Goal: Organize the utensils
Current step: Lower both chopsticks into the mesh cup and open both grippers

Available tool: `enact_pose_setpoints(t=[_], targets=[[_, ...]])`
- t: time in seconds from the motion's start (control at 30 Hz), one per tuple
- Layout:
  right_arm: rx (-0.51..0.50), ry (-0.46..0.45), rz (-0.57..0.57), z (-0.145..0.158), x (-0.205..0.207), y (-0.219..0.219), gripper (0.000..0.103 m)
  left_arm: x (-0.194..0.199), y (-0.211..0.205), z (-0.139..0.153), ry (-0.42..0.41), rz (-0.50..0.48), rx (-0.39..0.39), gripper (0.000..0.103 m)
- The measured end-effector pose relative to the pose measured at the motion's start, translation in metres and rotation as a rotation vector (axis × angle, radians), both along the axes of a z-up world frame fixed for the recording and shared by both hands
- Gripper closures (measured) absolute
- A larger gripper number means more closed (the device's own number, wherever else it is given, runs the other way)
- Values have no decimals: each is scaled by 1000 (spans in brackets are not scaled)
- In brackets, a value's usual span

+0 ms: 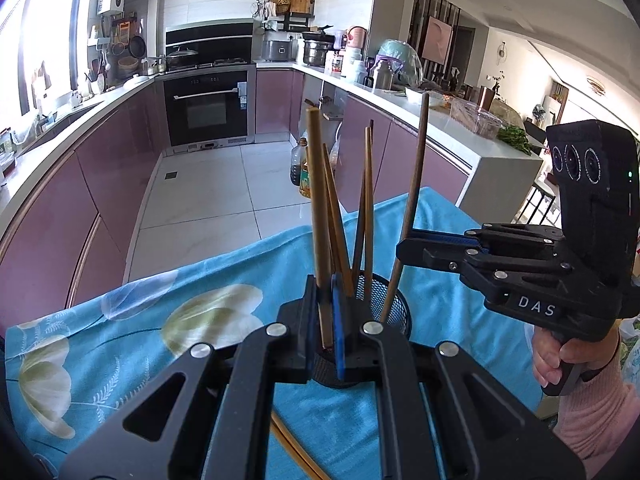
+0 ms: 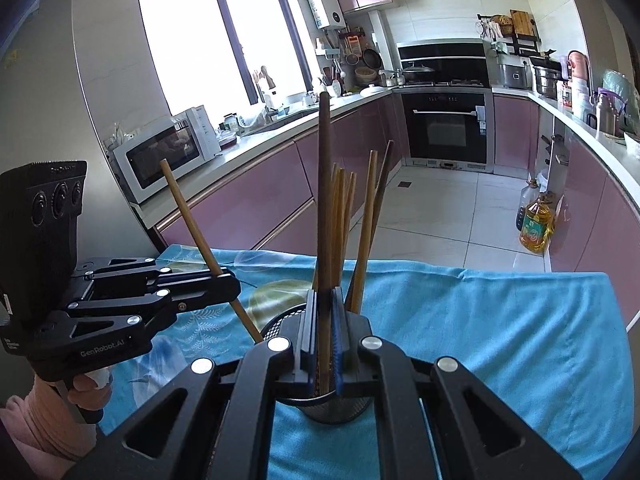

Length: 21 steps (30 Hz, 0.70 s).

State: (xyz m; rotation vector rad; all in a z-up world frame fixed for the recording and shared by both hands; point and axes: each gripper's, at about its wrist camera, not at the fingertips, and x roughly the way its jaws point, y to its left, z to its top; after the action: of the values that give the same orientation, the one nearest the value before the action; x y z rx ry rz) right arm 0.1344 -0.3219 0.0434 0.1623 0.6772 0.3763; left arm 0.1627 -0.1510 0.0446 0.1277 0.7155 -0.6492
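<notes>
Now, through the left wrist view, your left gripper (image 1: 326, 320) is clamping a light wooden chopstick (image 1: 318, 200) above the mesh holder (image 1: 394, 308). Through the right, your right gripper (image 2: 325, 344) is pinching a dark chopstick (image 2: 324, 200) over that holder.

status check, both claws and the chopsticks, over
Left claw shut on a light chopstick. Right claw shut on a dark chopstick. Both over the mesh holder, several chopsticks already inside. Nothing blocking.
</notes>
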Motion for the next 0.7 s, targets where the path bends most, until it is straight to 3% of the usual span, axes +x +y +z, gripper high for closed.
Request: enact_pose_setpoints(t=[0.7], targets=[[11, 20, -16, -11, 8, -4, 97, 16, -17, -16, 14, 36, 31, 94]])
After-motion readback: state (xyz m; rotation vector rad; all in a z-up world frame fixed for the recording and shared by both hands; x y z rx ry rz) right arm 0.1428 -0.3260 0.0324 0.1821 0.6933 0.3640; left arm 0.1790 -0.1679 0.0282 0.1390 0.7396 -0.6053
